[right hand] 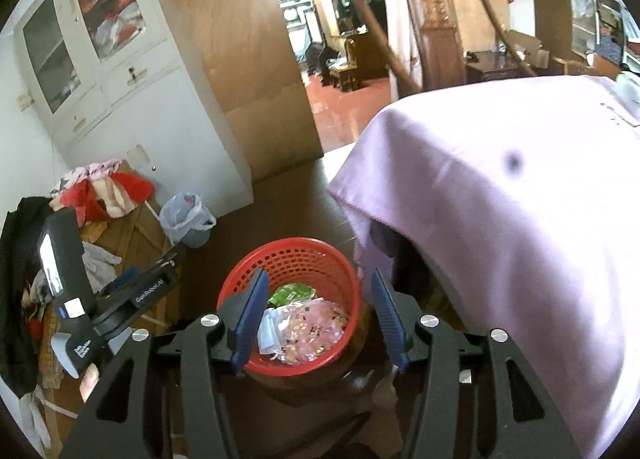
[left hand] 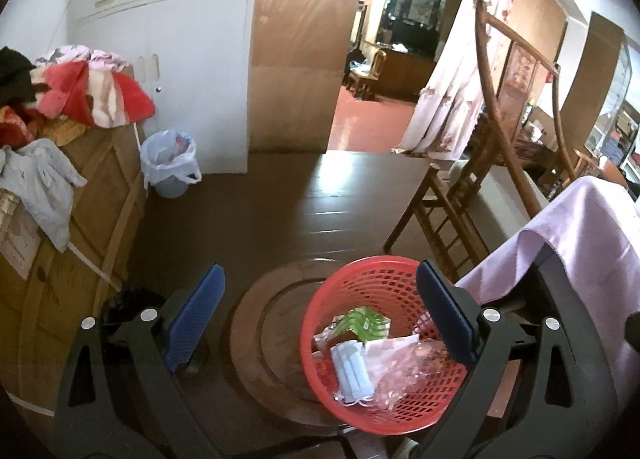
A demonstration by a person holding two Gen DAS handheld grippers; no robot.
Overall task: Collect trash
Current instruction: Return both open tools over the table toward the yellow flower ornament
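Dark wooden floor [left hand: 280, 199], white cabinet [left hand: 200, 71].

Red perforated basket [right hand: 294, 259], lilac cloth [right hand: 500, 219], green-striped wrapper [left hand: 366, 323], blue-padded jaws.

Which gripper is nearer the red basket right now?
Right. The right gripper hangs open directly above the red basket; the left gripper, also open and empty, sits off to the basket's left side.
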